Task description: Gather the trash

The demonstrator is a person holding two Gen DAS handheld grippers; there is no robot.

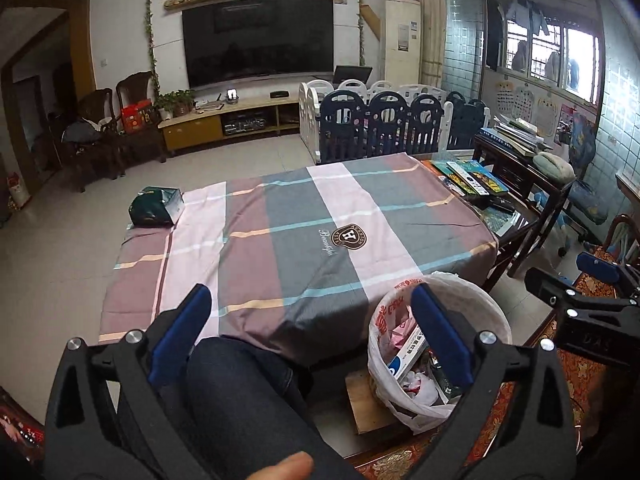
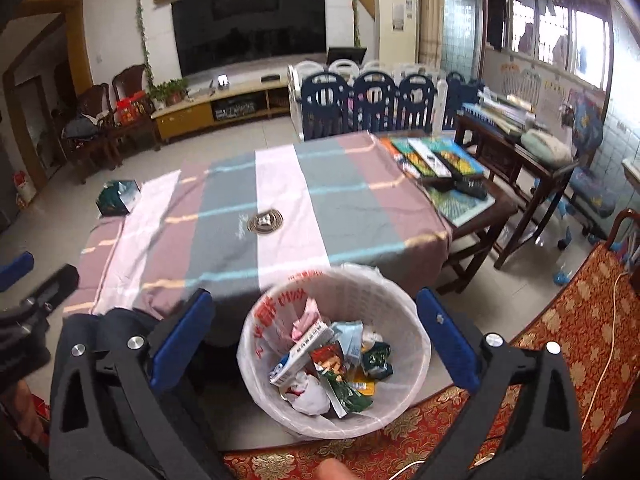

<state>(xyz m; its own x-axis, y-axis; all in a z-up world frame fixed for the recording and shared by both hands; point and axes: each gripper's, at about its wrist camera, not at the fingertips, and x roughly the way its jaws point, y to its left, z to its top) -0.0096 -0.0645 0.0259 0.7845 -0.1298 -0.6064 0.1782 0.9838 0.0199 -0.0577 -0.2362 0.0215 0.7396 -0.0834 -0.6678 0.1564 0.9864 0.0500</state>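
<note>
A white basket bin (image 2: 384,294) lined with a plastic bag stands on the floor at the near edge of the cloth-covered table (image 2: 280,184). It holds several wrappers and small boxes (image 2: 328,360). My right gripper (image 2: 316,296) hangs open above the bin with nothing between its blue pads. My left gripper (image 1: 310,296) is open and empty over the table's near edge, with the bin (image 1: 480,300) just right of it. A green packet (image 1: 156,206) lies on the table's far left corner, also visible as the green packet (image 2: 118,198) in the right wrist view.
Books (image 2: 436,156) lie on the table's right end. A person's leg in dark trousers (image 1: 240,392) is under my left gripper. A red patterned cushion (image 2: 560,340) lies at the right. A playpen fence (image 1: 384,120) and a dark side desk (image 1: 520,168) stand beyond the table.
</note>
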